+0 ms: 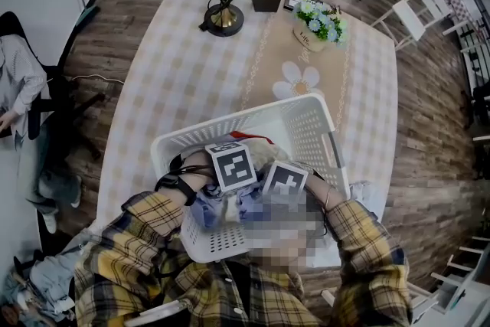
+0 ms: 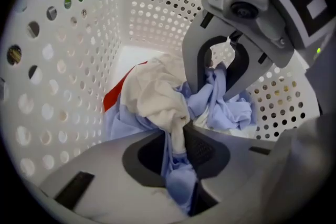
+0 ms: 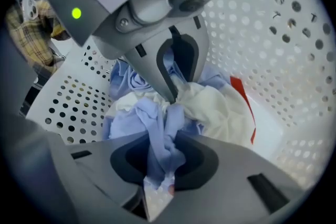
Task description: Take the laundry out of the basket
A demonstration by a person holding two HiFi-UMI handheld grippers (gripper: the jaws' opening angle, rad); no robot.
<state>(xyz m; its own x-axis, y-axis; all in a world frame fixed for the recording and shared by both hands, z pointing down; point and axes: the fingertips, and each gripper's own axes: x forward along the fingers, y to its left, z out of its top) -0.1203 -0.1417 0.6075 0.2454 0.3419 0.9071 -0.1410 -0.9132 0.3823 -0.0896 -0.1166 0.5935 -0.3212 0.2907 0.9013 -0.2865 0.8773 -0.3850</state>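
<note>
Blue cloth (image 2: 178, 181) fills the gap of the left gripper (image 2: 181, 139). Its jaws are drawn in tight on a twisted strand of it, with a fold of cream cloth (image 2: 157, 94) caught at the top of the pinch. The right gripper (image 3: 165, 152) has likewise clamped down on a bunch of blue fabric at the bottom centre of its own view. Whether both hold one garment or two I cannot tell, since the strands run into the same heap.

That heap lies just beyond both sets of jaws, on the floor of the white perforated basket (image 1: 306, 119). Blue and cream are tangled together, and a red piece (image 2: 118, 93) is tucked under them against the wall. So little of the red shows that I cannot say what it is. Each gripper looms across the other's view, nose down over the pile.

From above, only the two marker cubes show, side by side inside the basket. The jaws and most of the laundry are hidden beneath them and the plaid sleeves (image 1: 145, 233).

The basket sits on a checked table (image 1: 168, 73). A lamp (image 1: 223, 17) and a flower pot (image 1: 320, 25) stand at its far end, near the top of the frame. A seated person (image 1: 19, 80) is cut off at the left edge.
</note>
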